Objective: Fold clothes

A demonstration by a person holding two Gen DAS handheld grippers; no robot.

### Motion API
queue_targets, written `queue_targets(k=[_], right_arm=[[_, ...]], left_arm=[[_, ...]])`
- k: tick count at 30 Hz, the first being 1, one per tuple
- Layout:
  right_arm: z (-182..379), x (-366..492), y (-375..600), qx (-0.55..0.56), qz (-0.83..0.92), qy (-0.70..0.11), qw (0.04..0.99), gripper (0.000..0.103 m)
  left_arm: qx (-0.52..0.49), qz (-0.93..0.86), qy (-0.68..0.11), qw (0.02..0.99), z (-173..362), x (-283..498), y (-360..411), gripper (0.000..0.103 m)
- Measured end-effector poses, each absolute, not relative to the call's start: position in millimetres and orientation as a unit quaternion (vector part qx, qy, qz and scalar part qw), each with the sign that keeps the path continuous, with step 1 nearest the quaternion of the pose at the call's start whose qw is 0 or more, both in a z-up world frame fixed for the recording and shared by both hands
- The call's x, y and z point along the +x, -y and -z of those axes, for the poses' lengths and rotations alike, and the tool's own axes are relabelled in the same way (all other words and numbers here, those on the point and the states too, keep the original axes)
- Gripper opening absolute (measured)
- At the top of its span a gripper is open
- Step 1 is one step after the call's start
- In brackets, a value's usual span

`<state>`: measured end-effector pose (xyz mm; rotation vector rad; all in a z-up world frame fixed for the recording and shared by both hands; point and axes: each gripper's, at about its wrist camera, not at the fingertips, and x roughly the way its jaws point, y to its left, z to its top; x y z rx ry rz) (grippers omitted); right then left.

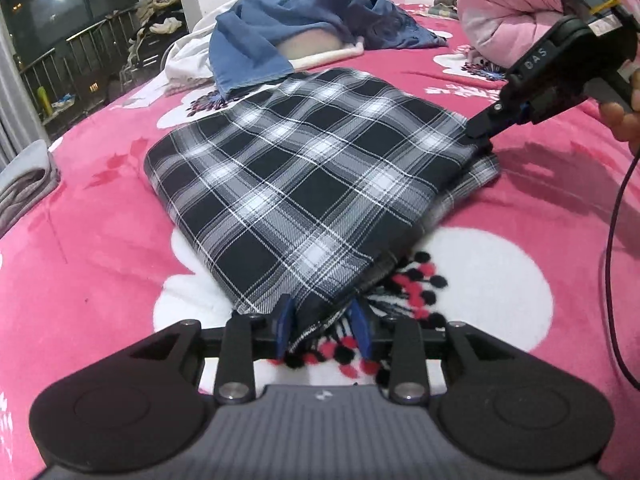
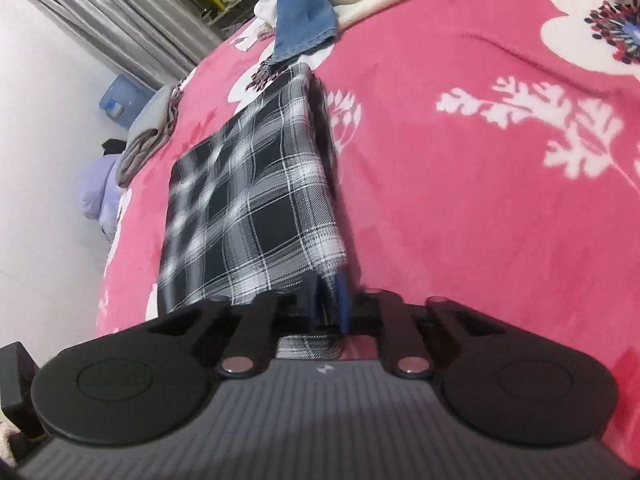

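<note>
While both grippers work at the cloth, this is how things lie:
Bed cover: pink flowered blanket (image 1: 540, 208) under everything.
Heap: blue garments (image 1: 304, 20) and a pink quilt (image 1: 508, 12) well beyond both jaws.
Task's thing: folded plaid cloth (image 1: 304, 184), flat on the blanket.
Side pile: grey folded cloth (image 2: 150, 136) beside the plaid, at the bed's edge.
Container: blue tub (image 2: 120, 98) by the curtain; contents unclear.
Left gripper (image 1: 324, 328): jaws apart, plaid corner between them, unpressed.
Right gripper (image 2: 330, 308): jaws clamped on the plaid's edge.
</note>
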<state>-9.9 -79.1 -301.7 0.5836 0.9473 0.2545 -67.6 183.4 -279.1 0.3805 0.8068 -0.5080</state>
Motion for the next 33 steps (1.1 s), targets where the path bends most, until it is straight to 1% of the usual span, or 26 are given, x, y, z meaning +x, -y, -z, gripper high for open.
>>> queue_targets(k=[3, 6, 10, 11, 13, 15, 17, 18, 22, 25, 29, 33], right_arm=[[300, -12, 79, 0.263, -0.118, -0.461, 0.839, 0.0], [308, -14, 83, 0.255, -0.107, -0.489, 0.827, 0.0], [302, -24, 86, 0.241, -0.109, -0.474, 0.84, 0.0], [296, -28, 80, 0.209, -0.115, -0.46, 0.855, 0.003], [285, -35, 63, 0.119, -0.125, -0.442, 0.88, 0.003], [277, -45, 36, -0.007, -0.138, -0.416, 0.899, 0.004], [280, -52, 14, -0.106, -0.146, -0.4, 0.898, 0.009], [284, -53, 7, -0.138, -0.152, -0.398, 0.894, 0.012], [296, -57, -12, -0.225, -0.153, -0.385, 0.882, 0.019], [298, -54, -17, -0.245, -0.146, -0.376, 0.881, 0.023], [296, -48, -18, -0.243, -0.132, -0.363, 0.89, 0.024], [298, -49, -16, -0.229, -0.091, -0.344, 0.906, 0.022]], left_arm=[[0.181, 0.246, -0.389, 0.869, 280, -68, -186, 0.033], [0.192, 0.248, -0.387, 0.867, 281, -70, -184, 0.033], [0.209, 0.249, -0.383, 0.865, 281, -71, -181, 0.033], [0.212, 0.249, -0.382, 0.864, 281, -72, -181, 0.033], [0.217, 0.248, -0.38, 0.864, 282, -72, -180, 0.033], [0.221, 0.248, -0.379, 0.864, 282, -72, -179, 0.033], [0.222, 0.247, -0.378, 0.864, 282, -72, -179, 0.033], [0.223, 0.247, -0.377, 0.864, 283, -72, -179, 0.033], [0.223, 0.248, -0.375, 0.865, 283, -72, -180, 0.033], [0.222, 0.249, -0.374, 0.865, 284, -72, -180, 0.034], [0.222, 0.252, -0.372, 0.865, 285, -72, -182, 0.034], [0.222, 0.253, -0.37, 0.866, 285, -73, -182, 0.034]])
